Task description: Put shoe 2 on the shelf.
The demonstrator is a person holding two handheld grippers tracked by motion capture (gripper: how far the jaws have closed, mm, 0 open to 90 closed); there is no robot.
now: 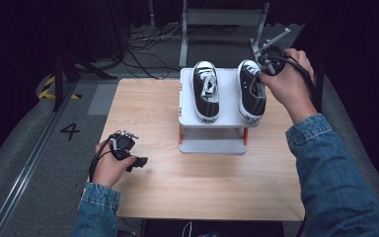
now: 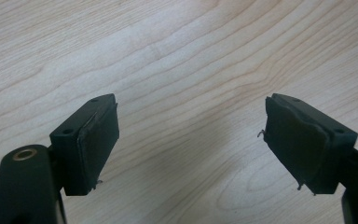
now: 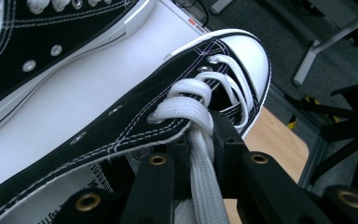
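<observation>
Right gripper [image 1: 262, 74] clamped on tongue and laces of right sneaker [image 1: 251, 91], tilted at stand's [image 1: 211, 122] right edge (second sneaker [image 1: 206, 91] beside). Left gripper [image 2: 191, 140] open above table [image 1: 202, 182].

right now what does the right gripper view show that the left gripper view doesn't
Right gripper view alone: the right tongs shut on the white laces and tongue of a black sneaker, a second sneaker beside it, and the white stand beneath them, with floor and metal frames beyond.

Left gripper view alone: the left tongs, wide open with nothing between the black pads, over bare tabletop.

Shared: a pair of black jaws rising from the bottom, and light wooden table.
</observation>
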